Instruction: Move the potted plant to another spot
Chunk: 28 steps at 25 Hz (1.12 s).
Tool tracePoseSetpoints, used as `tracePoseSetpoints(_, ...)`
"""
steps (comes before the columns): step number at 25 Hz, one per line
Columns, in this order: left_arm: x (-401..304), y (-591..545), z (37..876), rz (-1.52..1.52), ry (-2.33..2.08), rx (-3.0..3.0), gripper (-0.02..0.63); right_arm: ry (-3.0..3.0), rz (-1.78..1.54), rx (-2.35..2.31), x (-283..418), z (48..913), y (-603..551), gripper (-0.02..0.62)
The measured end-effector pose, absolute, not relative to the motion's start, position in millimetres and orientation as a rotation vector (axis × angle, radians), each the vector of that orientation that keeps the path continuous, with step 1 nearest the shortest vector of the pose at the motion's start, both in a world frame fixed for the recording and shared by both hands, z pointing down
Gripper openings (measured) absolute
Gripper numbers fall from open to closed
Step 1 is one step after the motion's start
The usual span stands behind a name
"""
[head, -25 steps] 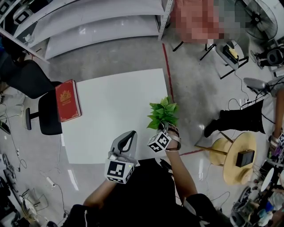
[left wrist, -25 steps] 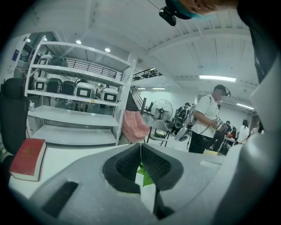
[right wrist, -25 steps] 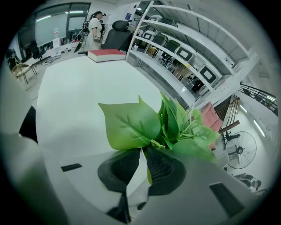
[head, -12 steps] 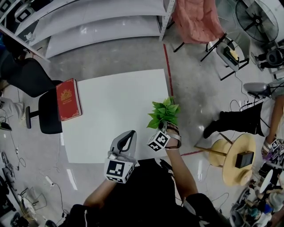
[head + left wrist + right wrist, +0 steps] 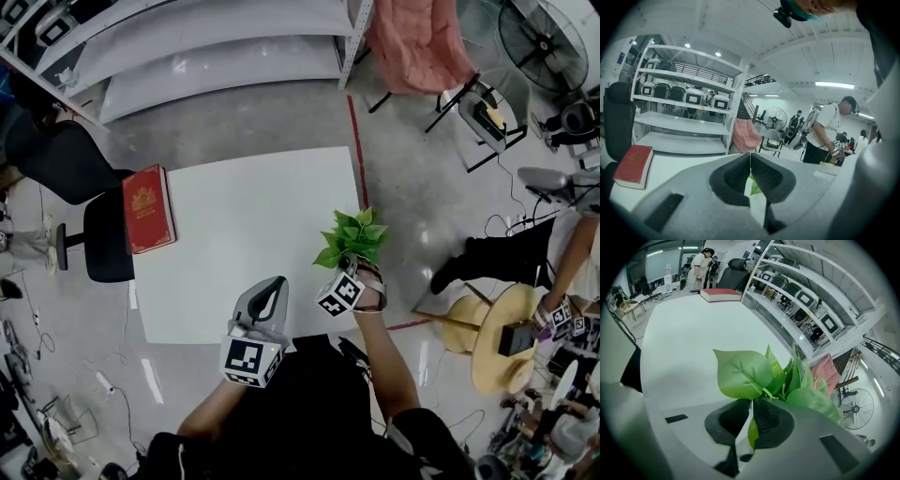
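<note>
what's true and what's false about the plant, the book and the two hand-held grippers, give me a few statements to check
1. The right hand-held gripper is shut on the potted plant. True.
2. The left hand-held gripper holds the red book. False: its jaws are together on nothing, and the red book lies apart from it.
3. The red book lies at the left edge of the white table in the head view. True.
4. The potted plant is over the table's middle. False: it is at the table's right edge.
</note>
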<state>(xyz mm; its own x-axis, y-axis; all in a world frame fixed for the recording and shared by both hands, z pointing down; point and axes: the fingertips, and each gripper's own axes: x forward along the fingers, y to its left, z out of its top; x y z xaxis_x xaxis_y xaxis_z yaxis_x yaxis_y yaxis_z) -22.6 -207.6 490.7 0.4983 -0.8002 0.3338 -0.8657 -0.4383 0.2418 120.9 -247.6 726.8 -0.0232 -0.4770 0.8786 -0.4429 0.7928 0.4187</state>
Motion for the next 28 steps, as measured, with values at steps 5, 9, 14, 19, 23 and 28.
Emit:
tracePoseSetpoints(5,-29,-201,491,0.229,-1.377,2.383,0.018,-1.645,-0.022,0.761,116,725,-241,0.015)
tracePoseSetpoints(9,-34,-196,489,0.216,-1.37,2.386,0.018,-1.645,-0.02,0.776,112,721,-233,0.015)
tracePoseSetpoints(14,-42,-190,485,0.2,-1.351,2.404,0.018,-1.637,-0.01,0.805,107,712,-223,0.015)
tracePoseSetpoints(19,-46,-181,481,0.193,-1.311,2.436,0.018,-1.63,0.009,0.838,103,702,-206,0.015)
tracePoseSetpoints(23,-49,-174,480,0.183,-1.257,2.472,0.018,-1.607,0.019,0.875,101,696,-191,0.015)
tracePoseSetpoints(28,-52,-166,477,0.164,-1.201,2.507,0.018,-1.587,0.044,0.919,100,692,-171,0.015)
